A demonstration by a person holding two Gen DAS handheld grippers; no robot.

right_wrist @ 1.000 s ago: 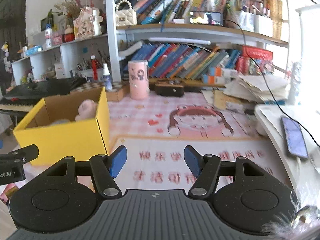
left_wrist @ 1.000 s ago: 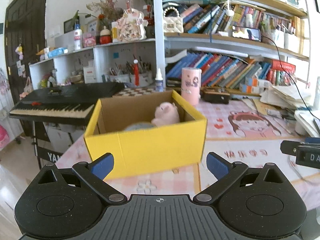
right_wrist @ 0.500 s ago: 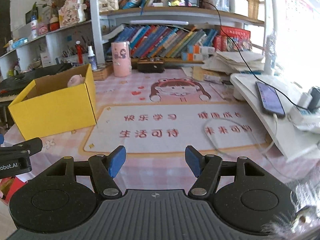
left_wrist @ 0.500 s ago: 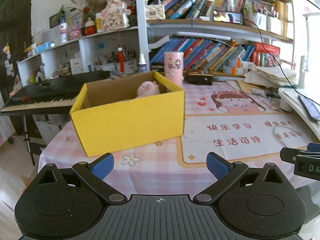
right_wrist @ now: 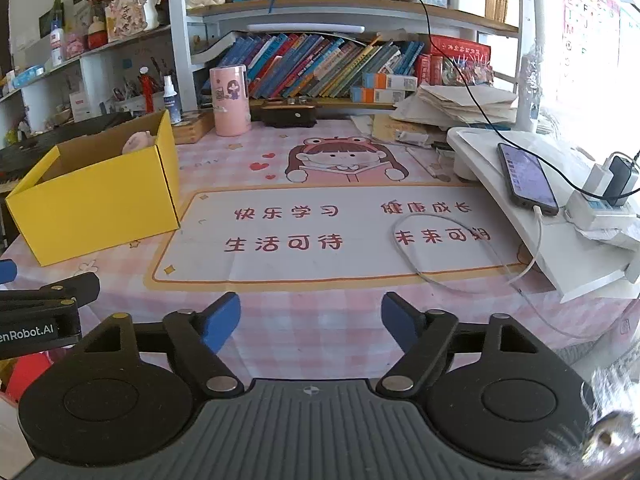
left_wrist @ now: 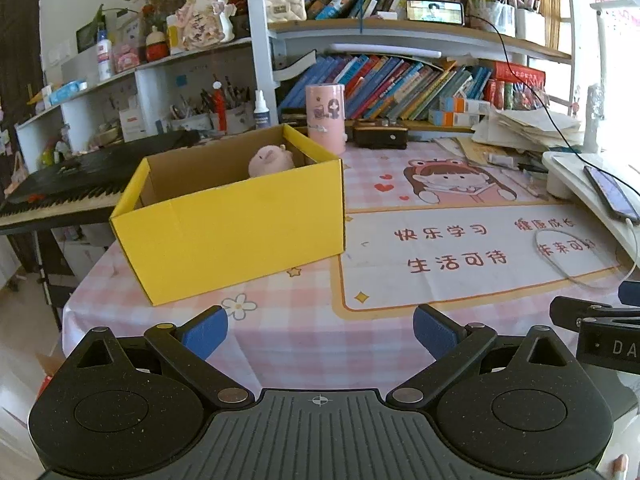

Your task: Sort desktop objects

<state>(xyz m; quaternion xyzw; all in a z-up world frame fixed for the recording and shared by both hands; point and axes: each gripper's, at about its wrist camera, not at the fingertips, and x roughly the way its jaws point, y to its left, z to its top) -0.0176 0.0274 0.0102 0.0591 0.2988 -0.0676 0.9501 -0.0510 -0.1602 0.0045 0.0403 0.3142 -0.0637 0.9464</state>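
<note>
Left wrist view shows the left gripper [left_wrist: 320,330] hanging just off the near edge of the table [left_wrist: 320,336]. Its blue fingers are spread wide and hold nothing. Past them, near the table's left edge, sits a yellow box [left_wrist: 240,224] with its top open. A pink plush pig [left_wrist: 269,161] peeks up inside the box, by its far wall. Nothing stands between the fingers and the box, only pink checked cloth.

Right wrist view shows the right gripper [right_wrist: 311,318], also at the near edge, with its fingers apart and nothing held. In front of it lies a big mat [right_wrist: 332,232] with red writing and a cartoon girl. A thin white cable [right_wrist: 436,256] makes a loop on the mat's right part. It runs up to a phone [right_wrist: 526,178] lying on a white stand [right_wrist: 552,248] along the table's right edge.

At the far edge stands a tall pink cup [right_wrist: 229,100], upright, with a dark case [right_wrist: 289,115] just beside it. A pile of papers [right_wrist: 460,106] fills the far right corner. Behind the table rises a shelf full of leaning books [right_wrist: 320,64]. A black keyboard piano [left_wrist: 80,184] stands off the left edge, behind the box.
</note>
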